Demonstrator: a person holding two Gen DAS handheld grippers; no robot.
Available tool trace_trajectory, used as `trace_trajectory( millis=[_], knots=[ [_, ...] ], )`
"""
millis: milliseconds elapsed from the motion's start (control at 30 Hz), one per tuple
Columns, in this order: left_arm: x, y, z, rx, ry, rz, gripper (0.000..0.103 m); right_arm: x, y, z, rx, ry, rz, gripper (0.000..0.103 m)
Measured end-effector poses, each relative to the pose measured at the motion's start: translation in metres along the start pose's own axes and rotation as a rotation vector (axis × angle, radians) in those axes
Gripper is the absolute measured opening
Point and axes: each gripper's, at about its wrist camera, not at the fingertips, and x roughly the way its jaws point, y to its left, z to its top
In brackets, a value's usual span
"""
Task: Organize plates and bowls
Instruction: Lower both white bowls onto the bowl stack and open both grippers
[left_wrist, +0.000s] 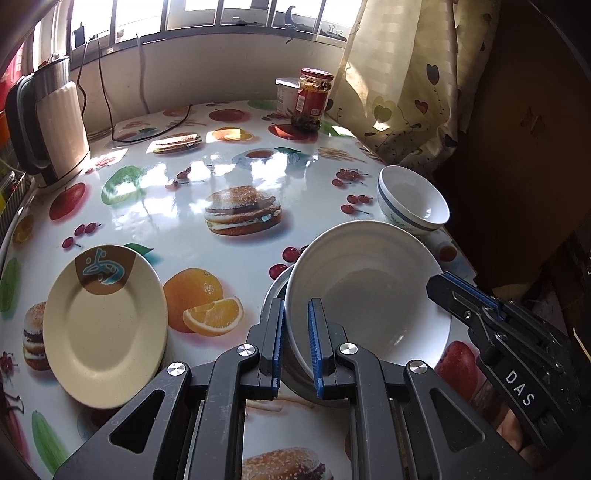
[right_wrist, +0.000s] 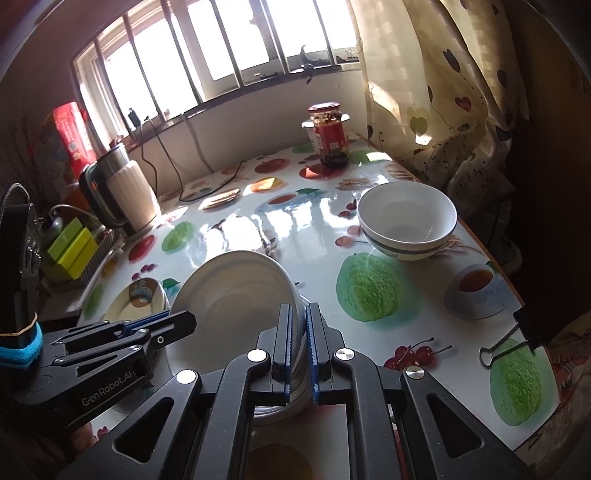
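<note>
Left wrist view: left gripper (left_wrist: 296, 341) and right gripper (left_wrist: 448, 286) both clamp the white plate (left_wrist: 369, 291) by opposite rims, tilted over a metal dish (left_wrist: 275, 295).

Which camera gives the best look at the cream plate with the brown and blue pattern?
The left wrist view. There the cream plate lies large and unblocked on the tablecloth, pattern clear. In the right wrist view it is small and far off, partly hidden behind the white plate and left claw.
</note>
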Motion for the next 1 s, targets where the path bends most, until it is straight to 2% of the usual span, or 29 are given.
trace_trajectory(
  millis=[1000],
  knots=[
    [0.011,0.003,-0.006,-0.023,0.041,0.002,0.013,0.017,-0.003,-0.01,0.024,0.062,-0.001,0.011]
  ],
)
